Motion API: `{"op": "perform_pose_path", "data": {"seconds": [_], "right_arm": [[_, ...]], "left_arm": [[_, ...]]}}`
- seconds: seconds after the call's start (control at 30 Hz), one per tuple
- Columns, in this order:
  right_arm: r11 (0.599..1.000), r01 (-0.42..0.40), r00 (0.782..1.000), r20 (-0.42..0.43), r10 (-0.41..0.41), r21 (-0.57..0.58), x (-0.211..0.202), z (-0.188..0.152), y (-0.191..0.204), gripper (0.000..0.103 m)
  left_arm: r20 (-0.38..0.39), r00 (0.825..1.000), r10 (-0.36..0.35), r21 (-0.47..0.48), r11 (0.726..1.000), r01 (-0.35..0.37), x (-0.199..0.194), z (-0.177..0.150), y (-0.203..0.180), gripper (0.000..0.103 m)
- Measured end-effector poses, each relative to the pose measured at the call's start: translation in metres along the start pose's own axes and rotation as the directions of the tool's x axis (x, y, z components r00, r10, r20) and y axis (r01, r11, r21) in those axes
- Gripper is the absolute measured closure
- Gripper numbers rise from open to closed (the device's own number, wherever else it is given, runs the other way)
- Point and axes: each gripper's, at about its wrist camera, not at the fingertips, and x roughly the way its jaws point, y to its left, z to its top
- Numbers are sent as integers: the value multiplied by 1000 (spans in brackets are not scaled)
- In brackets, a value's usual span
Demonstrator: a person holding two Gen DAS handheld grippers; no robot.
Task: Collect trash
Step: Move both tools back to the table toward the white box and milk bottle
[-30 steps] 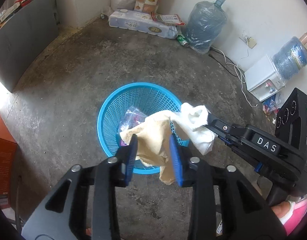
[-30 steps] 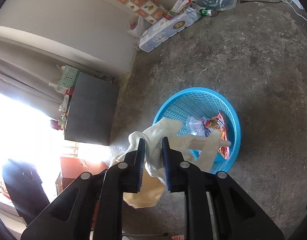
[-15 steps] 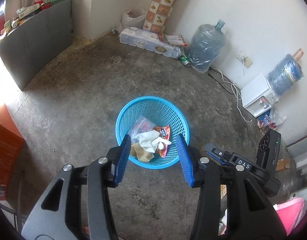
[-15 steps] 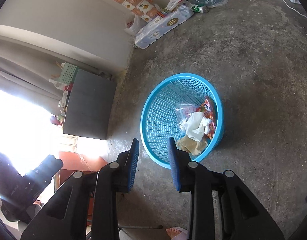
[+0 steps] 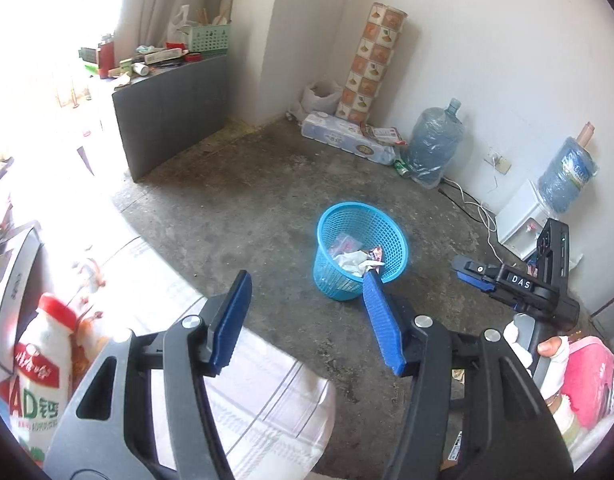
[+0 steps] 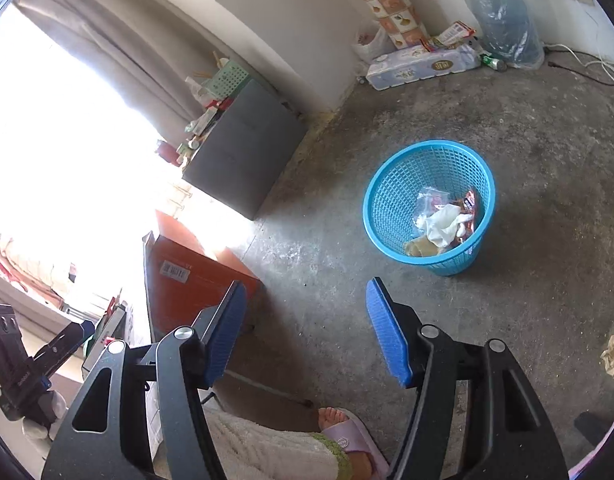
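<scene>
Bare floor (image 6: pixel 387 80) rings the basket (image 6: pixel 391 184); cabinet (image 6: pixel 247 148) stands well apart.

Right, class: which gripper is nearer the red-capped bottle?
Left. The left gripper hangs open over the table, just right of the bottle; the right gripper is much farther right, over the floor.

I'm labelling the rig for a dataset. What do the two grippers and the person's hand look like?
Both the left gripper and right gripper have black frames, silver pivot bolts and ribbed blue pads. The right one's body reads "DAS" in white. The hand wears a white fingerless glove and pink sleeve.
</scene>
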Motion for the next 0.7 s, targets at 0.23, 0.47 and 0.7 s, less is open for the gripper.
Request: {"op": "perform_pose_path", "data": {"seconds": [0.23,0.47,0.7], "right_arm": [[972,-156,987,-76,144,-177,-5,-15,104,39],[917,-311,931,-273,242,-250,26,-54,196,38],[906,-362,858,-460,230,-220,72,-94,257,38]], "left_arm": [[148,973,176,-136,978,-156,-119,-67,72,41],[193,930,313,-285,925,-252,-174,-124,124,35],[139,940,310,-409,883,-231,-150,-150,169,35]]}}
